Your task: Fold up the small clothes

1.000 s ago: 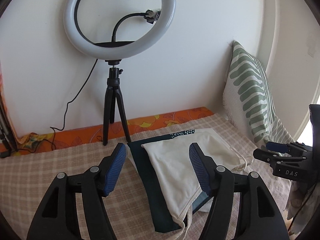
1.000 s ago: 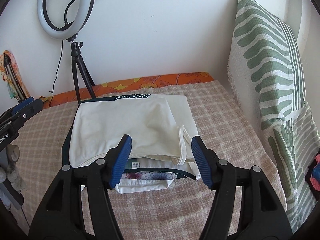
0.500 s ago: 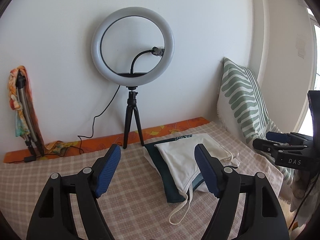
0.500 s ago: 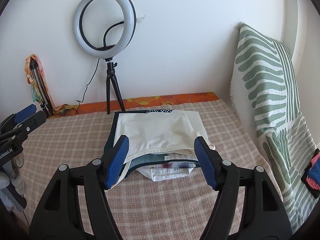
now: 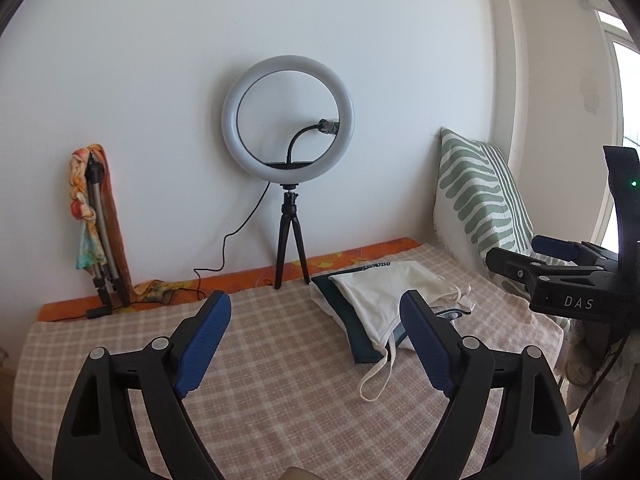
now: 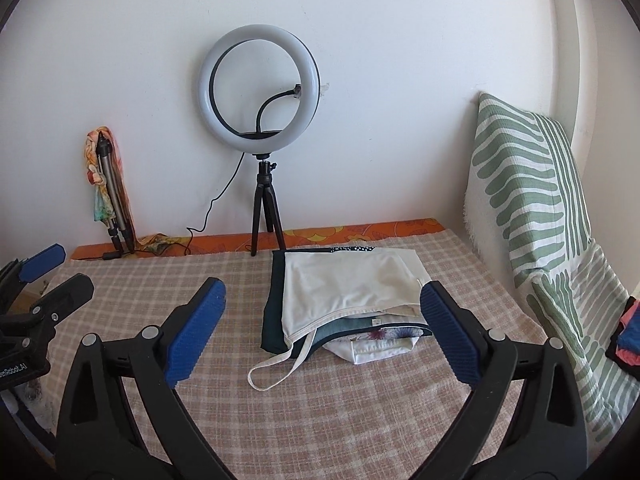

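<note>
A pile of folded small clothes lies on the checked bed cover (image 6: pixel 320 408). A cream top (image 6: pixel 344 284) lies uppermost, over a dark teal garment (image 6: pixel 274 312) and a white floral piece (image 6: pixel 380 346). One cream strap (image 6: pixel 276 368) trails loose toward me. The pile also shows in the left wrist view (image 5: pixel 380 296). My left gripper (image 5: pixel 316 344) is open and empty, well back from the pile. My right gripper (image 6: pixel 322 332) is open and empty, above the cover in front of the pile. The right gripper shows at the right of the left wrist view (image 5: pixel 560 264).
A ring light on a black tripod (image 6: pixel 264 216) stands at the wall behind the pile, its cable running left. A folded tripod wrapped in cloth (image 6: pixel 108 188) leans at the back left. A green striped pillow (image 6: pixel 532 208) stands along the right side. Bright clothes (image 6: pixel 628 336) lie at the far right.
Both grippers have pulled back and up from the pile, which now looks smaller and farther off. A cream strap now trails loose at the front of the pile. Both stay open.
</note>
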{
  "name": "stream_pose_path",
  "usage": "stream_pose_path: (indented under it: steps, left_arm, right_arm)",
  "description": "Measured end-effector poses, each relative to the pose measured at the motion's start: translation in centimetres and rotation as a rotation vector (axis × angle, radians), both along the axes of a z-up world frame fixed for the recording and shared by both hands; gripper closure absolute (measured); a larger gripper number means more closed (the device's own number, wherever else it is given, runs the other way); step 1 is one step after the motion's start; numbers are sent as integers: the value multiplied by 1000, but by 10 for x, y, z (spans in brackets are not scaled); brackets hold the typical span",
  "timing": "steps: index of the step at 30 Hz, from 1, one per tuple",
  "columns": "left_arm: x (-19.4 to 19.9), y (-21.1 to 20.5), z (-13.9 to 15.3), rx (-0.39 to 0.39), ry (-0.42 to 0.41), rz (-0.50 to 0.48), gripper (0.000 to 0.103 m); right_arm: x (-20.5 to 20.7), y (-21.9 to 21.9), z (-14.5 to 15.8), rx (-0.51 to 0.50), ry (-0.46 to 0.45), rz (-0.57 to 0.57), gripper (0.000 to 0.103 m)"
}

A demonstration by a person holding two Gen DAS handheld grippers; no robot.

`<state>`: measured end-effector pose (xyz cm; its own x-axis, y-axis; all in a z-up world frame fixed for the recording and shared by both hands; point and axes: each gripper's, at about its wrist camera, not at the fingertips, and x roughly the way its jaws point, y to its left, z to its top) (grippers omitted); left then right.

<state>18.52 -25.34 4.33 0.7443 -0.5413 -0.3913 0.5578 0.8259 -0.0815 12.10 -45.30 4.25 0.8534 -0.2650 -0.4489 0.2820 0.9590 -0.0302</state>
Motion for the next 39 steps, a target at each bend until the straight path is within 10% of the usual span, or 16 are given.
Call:
stream_pose_path:
  steps: [12, 39]
  left_arm:
    - [-15, 7, -21, 96, -18, 37, 0]
    - [-31, 8, -26, 151, -114, 56, 0]
  right_arm:
    - [-5, 15, -16, -18, -34, -37, 0]
    - [-2, 6, -41, 5, -56, -88, 0]
